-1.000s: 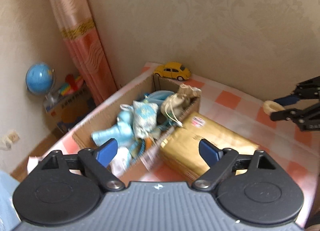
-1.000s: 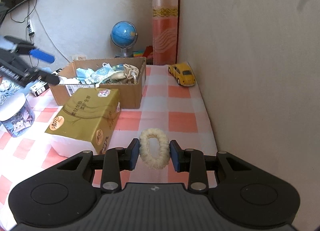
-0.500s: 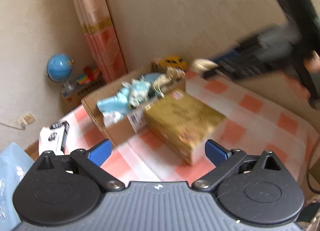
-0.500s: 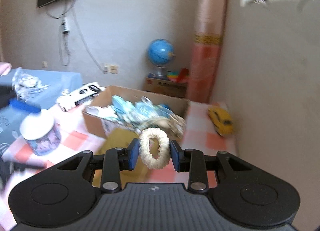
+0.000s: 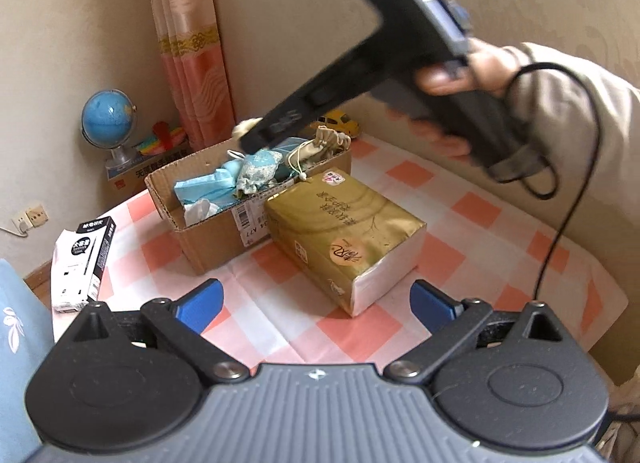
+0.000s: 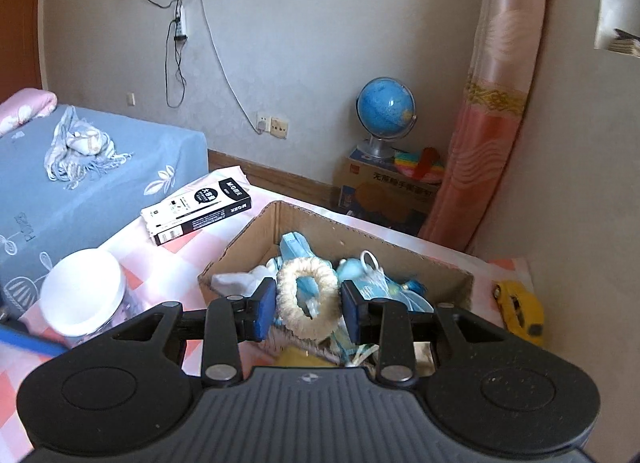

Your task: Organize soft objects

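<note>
My right gripper (image 6: pixel 308 309) is shut on a cream fluffy scrunchie (image 6: pixel 307 301) and holds it above the open cardboard box (image 6: pixel 240 247), which holds blue cloth items and drawstring pouches. In the left wrist view the right gripper (image 5: pixel 256 133) hovers over the box (image 5: pixel 212 239) with the scrunchie (image 5: pixel 244 127) showing at its tip. My left gripper (image 5: pixel 316 303) is open and empty, low over the checked tablecloth in front of the gold tissue pack (image 5: pixel 344 227).
A yellow toy car (image 6: pixel 518 309) sits behind the box by the wall. A black-and-white carton (image 6: pixel 196 211) and a white-lidded jar (image 6: pixel 82 291) lie left of the box. A globe (image 6: pixel 386 111) stands on a carton past the table. A blue bed (image 6: pixel 80 183) is at left.
My right gripper carried the scrunchie up from the tablecloth and leftward to above the box. My left gripper pulled back from the box and stayed open.
</note>
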`<state>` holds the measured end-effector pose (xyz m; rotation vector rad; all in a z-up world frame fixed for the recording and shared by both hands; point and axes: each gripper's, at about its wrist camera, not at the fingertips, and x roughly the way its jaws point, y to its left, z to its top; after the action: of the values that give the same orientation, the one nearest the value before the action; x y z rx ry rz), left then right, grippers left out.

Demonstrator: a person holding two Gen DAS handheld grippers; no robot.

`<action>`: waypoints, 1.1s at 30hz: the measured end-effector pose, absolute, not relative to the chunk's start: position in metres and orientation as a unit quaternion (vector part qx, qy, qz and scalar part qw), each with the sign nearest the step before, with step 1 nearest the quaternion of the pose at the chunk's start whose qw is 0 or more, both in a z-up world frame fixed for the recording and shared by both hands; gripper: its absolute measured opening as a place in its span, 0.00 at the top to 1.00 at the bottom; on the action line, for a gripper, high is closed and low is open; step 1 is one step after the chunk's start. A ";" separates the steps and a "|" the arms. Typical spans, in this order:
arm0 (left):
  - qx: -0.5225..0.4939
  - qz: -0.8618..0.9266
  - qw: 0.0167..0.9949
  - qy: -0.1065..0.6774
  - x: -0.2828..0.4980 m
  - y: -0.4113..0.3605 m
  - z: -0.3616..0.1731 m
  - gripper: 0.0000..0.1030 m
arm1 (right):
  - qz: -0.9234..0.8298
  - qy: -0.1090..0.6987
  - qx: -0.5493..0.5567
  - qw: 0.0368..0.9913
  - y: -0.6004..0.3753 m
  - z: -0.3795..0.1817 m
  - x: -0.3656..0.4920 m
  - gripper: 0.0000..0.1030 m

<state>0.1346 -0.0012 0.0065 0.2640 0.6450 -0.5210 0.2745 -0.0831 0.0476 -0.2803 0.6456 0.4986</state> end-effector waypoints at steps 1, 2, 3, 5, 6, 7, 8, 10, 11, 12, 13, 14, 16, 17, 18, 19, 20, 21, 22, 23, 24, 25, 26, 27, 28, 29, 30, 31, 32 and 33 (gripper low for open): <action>0.127 -0.253 0.907 0.312 0.135 -0.001 0.006 0.03 | 0.242 0.314 -0.138 0.907 -0.079 0.045 0.280 0.62; 0.126 -0.253 0.907 0.312 0.135 0.000 0.005 0.03 | 0.242 0.316 -0.139 0.907 -0.075 0.043 0.285 0.62; 0.126 -0.253 0.907 0.312 0.135 0.001 0.005 0.03 | 0.241 0.318 -0.139 0.906 -0.072 0.041 0.289 0.62; 0.121 -0.251 0.908 0.313 0.135 0.005 0.003 0.03 | 0.242 0.323 -0.137 0.905 -0.068 0.037 0.296 0.62; 0.117 -0.249 0.908 0.315 0.135 0.007 0.002 0.03 | 0.243 0.326 -0.135 0.904 -0.067 0.036 0.298 0.62; 0.114 -0.247 0.909 0.316 0.136 0.009 0.002 0.03 | 0.244 0.328 -0.134 0.903 -0.066 0.034 0.300 0.62; 0.111 -0.246 0.910 0.316 0.136 0.011 0.002 0.03 | 0.246 0.330 -0.132 0.901 -0.064 0.033 0.302 0.61; 0.104 -0.241 0.913 0.312 0.137 0.016 0.001 0.03 | 0.251 0.336 -0.131 0.898 -0.062 0.030 0.304 0.39; 0.102 -0.237 0.915 0.311 0.137 0.018 0.001 0.03 | 0.251 0.336 -0.130 0.898 -0.062 0.028 0.304 0.27; 0.100 -0.231 0.917 0.311 0.138 0.020 0.001 0.03 | 0.245 0.331 -0.130 0.902 -0.062 0.028 0.303 0.11; 0.098 -0.225 0.918 0.311 0.139 0.021 0.001 0.03 | 0.240 0.323 -0.127 0.907 -0.064 0.029 0.300 0.05; 0.096 -0.219 0.920 0.309 0.140 0.023 0.001 0.03 | 0.239 0.318 -0.121 0.910 -0.066 0.031 0.298 0.04; 0.089 -0.208 0.924 0.307 0.141 0.027 0.002 0.03 | 0.238 0.318 -0.108 0.911 -0.073 0.036 0.293 0.03; 0.087 -0.202 0.926 0.306 0.141 0.028 0.003 0.03 | 0.231 0.317 -0.105 0.914 -0.077 0.039 0.291 0.02; 0.085 -0.196 0.928 0.304 0.140 0.029 0.004 0.03 | 0.222 0.315 -0.105 0.917 -0.079 0.042 0.288 0.00; 0.083 -0.189 0.931 0.300 0.139 0.030 0.005 0.03 | 0.211 0.312 -0.105 0.920 -0.084 0.046 0.283 0.00; 0.082 -0.177 0.935 0.296 0.139 0.031 0.006 0.03 | 0.205 0.312 -0.103 0.922 -0.088 0.049 0.279 0.00; 0.081 -0.162 0.938 0.295 0.139 0.031 0.007 0.03 | 0.200 0.313 -0.100 0.923 -0.093 0.051 0.275 0.00; 0.081 -0.150 0.940 0.296 0.140 0.030 0.009 0.03 | 0.194 0.315 -0.096 0.924 -0.099 0.052 0.271 0.00; 0.079 -0.139 0.941 0.298 0.141 0.030 0.010 0.03 | 0.183 0.319 -0.092 0.925 -0.105 0.053 0.265 0.00; 0.077 -0.130 0.942 0.299 0.141 0.030 0.011 0.03 | 0.170 0.324 -0.089 0.926 -0.110 0.053 0.260 0.00; 0.075 -0.120 0.944 0.298 0.142 0.030 0.013 0.03 | 0.154 0.332 -0.085 0.927 -0.116 0.053 0.253 0.00; 0.073 -0.112 0.944 0.300 0.143 0.029 0.014 0.03 | 0.141 0.337 -0.081 0.927 -0.120 0.052 0.246 0.00; 0.070 -0.107 0.944 0.303 0.145 0.028 0.016 0.03 | 0.125 0.343 -0.076 0.928 -0.125 0.052 0.239 0.00; 0.068 -0.103 0.945 0.304 0.145 0.026 0.018 0.03 | 0.109 0.350 -0.072 0.928 -0.129 0.051 0.231 0.00; 0.066 -0.098 0.945 0.304 0.146 0.024 0.020 0.03 | 0.088 0.360 -0.068 0.926 -0.133 0.051 0.223 0.00; 0.066 -0.090 0.945 0.308 0.147 0.021 0.022 0.03 | 0.067 0.369 -0.065 0.925 -0.135 0.050 0.216 0.00; 0.066 -0.081 0.943 0.316 0.149 0.018 0.024 0.03 | 0.049 0.377 -0.064 0.923 -0.137 0.049 0.209 0.00; 0.067 -0.072 0.942 0.320 0.150 0.015 0.026 0.03 | 0.035 0.383 -0.065 0.921 -0.138 0.049 0.201 0.00; 0.066 -0.064 0.943 0.321 0.151 0.013 0.028 0.03 | 0.026 0.386 -0.065 0.920 -0.139 0.048 0.194 0.00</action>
<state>0.1508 0.0126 0.0278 0.1337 0.6537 -0.1315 0.1938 -0.1390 0.0484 -0.1329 0.7923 0.0530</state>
